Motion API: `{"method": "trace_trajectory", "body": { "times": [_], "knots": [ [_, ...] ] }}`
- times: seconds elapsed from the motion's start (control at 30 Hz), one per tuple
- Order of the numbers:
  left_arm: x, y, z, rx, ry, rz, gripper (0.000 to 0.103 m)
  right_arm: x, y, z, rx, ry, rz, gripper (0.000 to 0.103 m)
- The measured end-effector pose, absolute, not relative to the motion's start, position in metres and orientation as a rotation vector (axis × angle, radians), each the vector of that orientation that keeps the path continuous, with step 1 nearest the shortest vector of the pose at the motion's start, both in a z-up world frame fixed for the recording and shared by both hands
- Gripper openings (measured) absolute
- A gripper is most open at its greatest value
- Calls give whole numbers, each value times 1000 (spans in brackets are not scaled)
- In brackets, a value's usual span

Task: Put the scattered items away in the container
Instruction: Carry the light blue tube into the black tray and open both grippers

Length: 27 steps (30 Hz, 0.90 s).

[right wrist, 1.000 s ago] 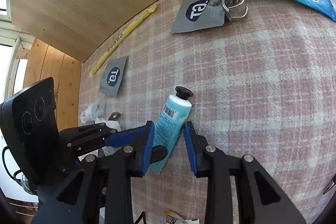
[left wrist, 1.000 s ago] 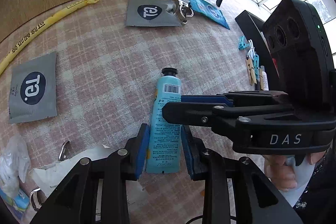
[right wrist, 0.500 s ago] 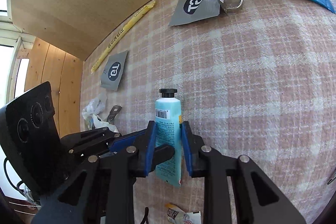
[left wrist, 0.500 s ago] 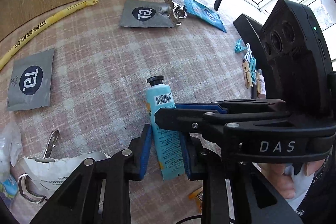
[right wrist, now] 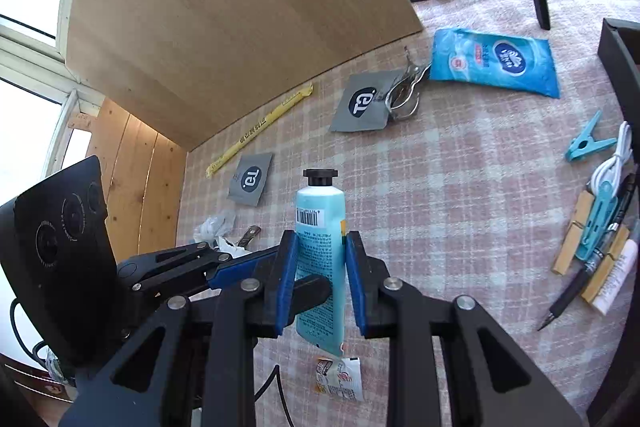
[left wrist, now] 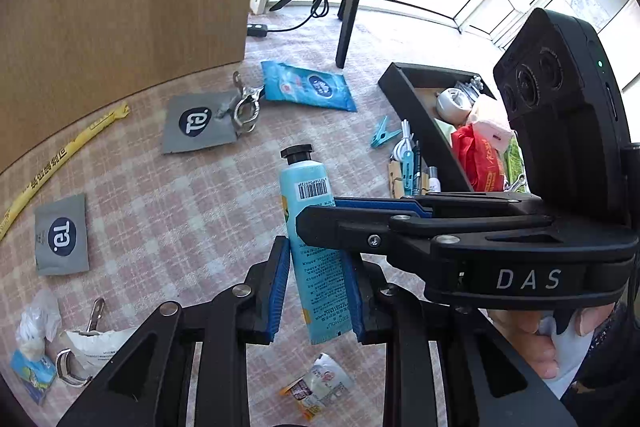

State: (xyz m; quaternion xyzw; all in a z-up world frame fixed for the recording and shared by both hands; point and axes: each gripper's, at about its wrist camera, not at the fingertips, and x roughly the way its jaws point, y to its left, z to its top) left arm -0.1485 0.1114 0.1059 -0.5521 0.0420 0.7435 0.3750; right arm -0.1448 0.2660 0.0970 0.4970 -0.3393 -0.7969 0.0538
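Note:
A light blue tube with a black cap (left wrist: pixel 310 211) is lifted above the checked tablecloth, cap pointing away. Both grippers grip it together. My left gripper (left wrist: pixel 316 291) is shut on its lower half. My right gripper (right wrist: pixel 320 279) is shut on it too, crossing the left one at a right angle; its fingers (left wrist: pixel 360 223) show in the left wrist view. The tube also shows in the right wrist view (right wrist: pixel 320 227). The black container (left wrist: pixel 424 115), holding several items, stands to the right.
On the cloth lie two grey sachets (left wrist: pixel 198 123) (left wrist: pixel 62 235), a metal clip (left wrist: pixel 244 107), a blue wipes pack (left wrist: pixel 306 87), a yellow stick pack (left wrist: pixel 60 159), a teal peg (left wrist: pixel 382 135), wooden pegs and a pen (right wrist: pixel 592 251), and wrappers (left wrist: pixel 316 391). A tripod (left wrist: pixel 352 7) stands behind.
The tube has been lifted off the cloth with both grippers shut on it, and both have swung right so the black container has come into view.

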Motion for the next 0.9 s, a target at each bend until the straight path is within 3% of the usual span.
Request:
{"method": "trace_trajectory", "body": {
  "times": [0.57, 0.83, 0.9],
  "knots": [
    [-138, 327, 156, -1223, 234, 1783, 25, -70, 453, 165, 1420, -1139, -2795, 24],
    [-147, 383, 151, -1256, 259, 1824, 25, -55, 506, 164, 1413, -1214, -2907, 25],
    [-155, 386, 150, -1290, 234, 1842, 25, -49, 517, 165, 1400, -1260, -2960, 30]
  ]
}}
